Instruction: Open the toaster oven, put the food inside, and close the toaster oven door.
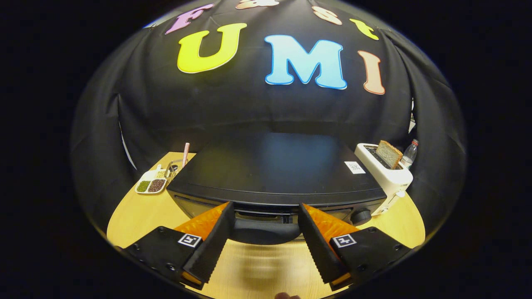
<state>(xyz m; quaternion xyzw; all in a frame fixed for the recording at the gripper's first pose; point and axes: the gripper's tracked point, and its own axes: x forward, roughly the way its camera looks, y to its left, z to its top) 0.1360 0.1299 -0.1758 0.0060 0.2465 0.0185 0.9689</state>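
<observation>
Two fingers spread apart, my gripper (pixel 264 232) straddling the toaster oven (pixel 274 174) door handle (pixel 262 231) at table (pixel 137 211) front edge | risk: closing off-centre, handle slips, door stays shut | food unseen.

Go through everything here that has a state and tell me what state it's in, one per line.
Toaster oven: door shut.
Door handle: between the fingers, not gripped.
Gripper: open, fingers either side of the handle.
Toaster: bread slice standing up out of its slot.
Bottle: upright, capped.
Divided dish: filled compartments.
</observation>
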